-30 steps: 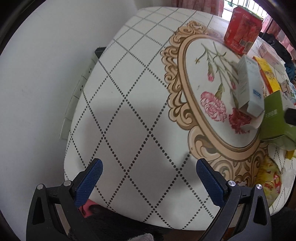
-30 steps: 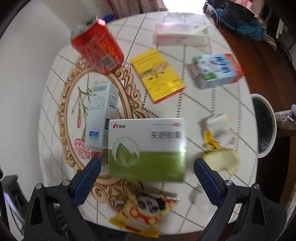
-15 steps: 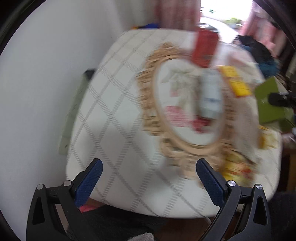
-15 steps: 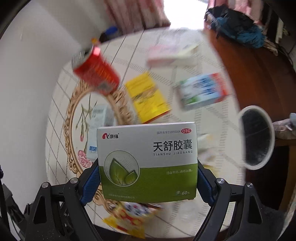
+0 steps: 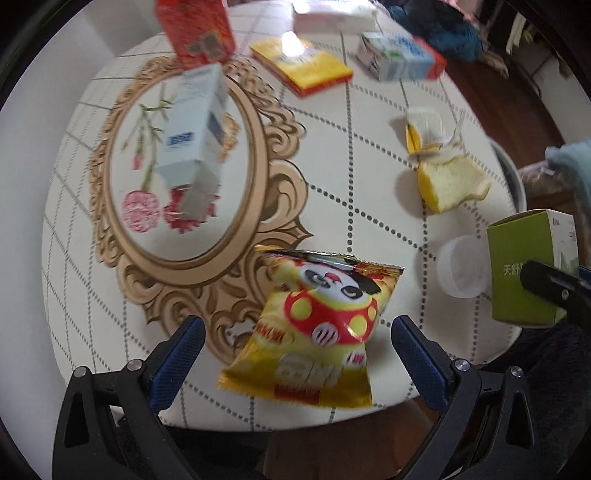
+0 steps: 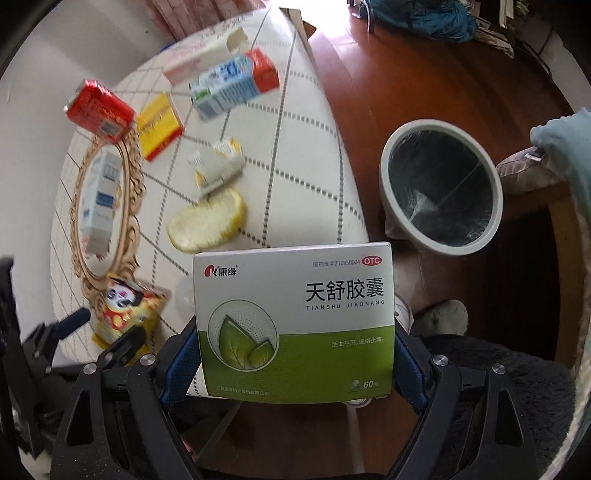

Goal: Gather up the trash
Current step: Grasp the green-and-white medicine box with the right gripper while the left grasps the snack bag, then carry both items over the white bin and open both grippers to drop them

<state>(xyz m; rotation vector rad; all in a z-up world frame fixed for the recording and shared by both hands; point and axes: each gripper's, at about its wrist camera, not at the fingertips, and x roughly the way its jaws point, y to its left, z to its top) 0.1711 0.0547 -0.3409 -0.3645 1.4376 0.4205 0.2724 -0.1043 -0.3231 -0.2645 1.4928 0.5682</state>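
The round table [image 5: 332,177] with its diamond-pattern cloth carries a red carton [image 5: 195,29], a white-blue box [image 5: 194,125], a yellow box [image 5: 301,68], a piece of peel [image 5: 448,184] and a snack bag [image 5: 317,325]. Beside the table stands the grey trash bin [image 6: 391,206] on the wooden floor. The right gripper [image 6: 293,358] holds the green-white medicine box [image 6: 295,321] tight between both fingers, above the table edge, near the bin. The left gripper [image 5: 293,356] is wide open and holds nothing, its fingers either side of the snack bag.

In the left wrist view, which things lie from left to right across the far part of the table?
red carton → yellow box → blue and white carton
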